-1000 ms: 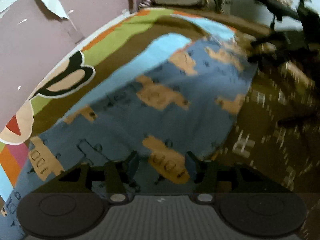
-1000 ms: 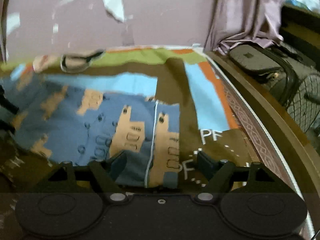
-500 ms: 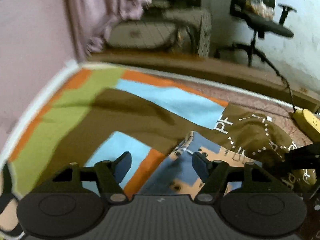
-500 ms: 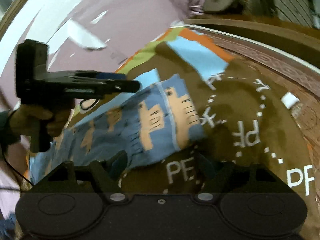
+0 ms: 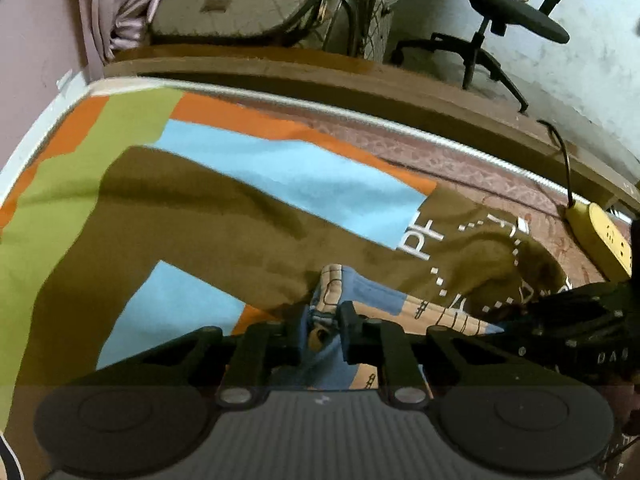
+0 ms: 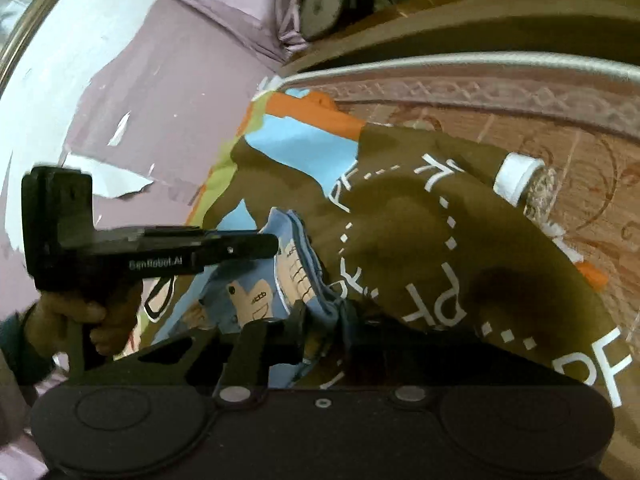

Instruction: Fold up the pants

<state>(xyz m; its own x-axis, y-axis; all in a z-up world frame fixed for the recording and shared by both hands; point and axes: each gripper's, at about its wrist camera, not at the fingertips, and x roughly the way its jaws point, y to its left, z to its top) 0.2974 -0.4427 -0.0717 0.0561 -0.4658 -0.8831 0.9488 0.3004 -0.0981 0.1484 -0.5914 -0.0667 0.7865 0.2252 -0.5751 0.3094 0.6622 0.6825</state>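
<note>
The pants (image 5: 360, 296) are blue with tan vehicle prints and lie on a patterned bedspread (image 5: 200, 220). My left gripper (image 5: 322, 330) is shut on the pants' edge at their corner. In the right wrist view the pants (image 6: 260, 292) lie bunched, and my right gripper (image 6: 324, 320) is shut on their near edge. The left gripper's black body (image 6: 152, 252) shows at the left in that view, held by a hand, reaching over the pants. The right gripper's body (image 5: 580, 320) shows at the right in the left wrist view.
The bedspread (image 6: 460, 248) has brown, light blue, orange and green patches with white letters. A yellow power strip (image 5: 600, 236) lies on the mattress edge at the right. A wooden bed frame (image 5: 320, 76), a bag and an office chair (image 5: 500, 4) stand beyond. A mauve wall (image 6: 160, 92) is at the left.
Both grippers were open half a second ago and have shut on the pants' edge. They have moved to the end of the pants, close to each other.
</note>
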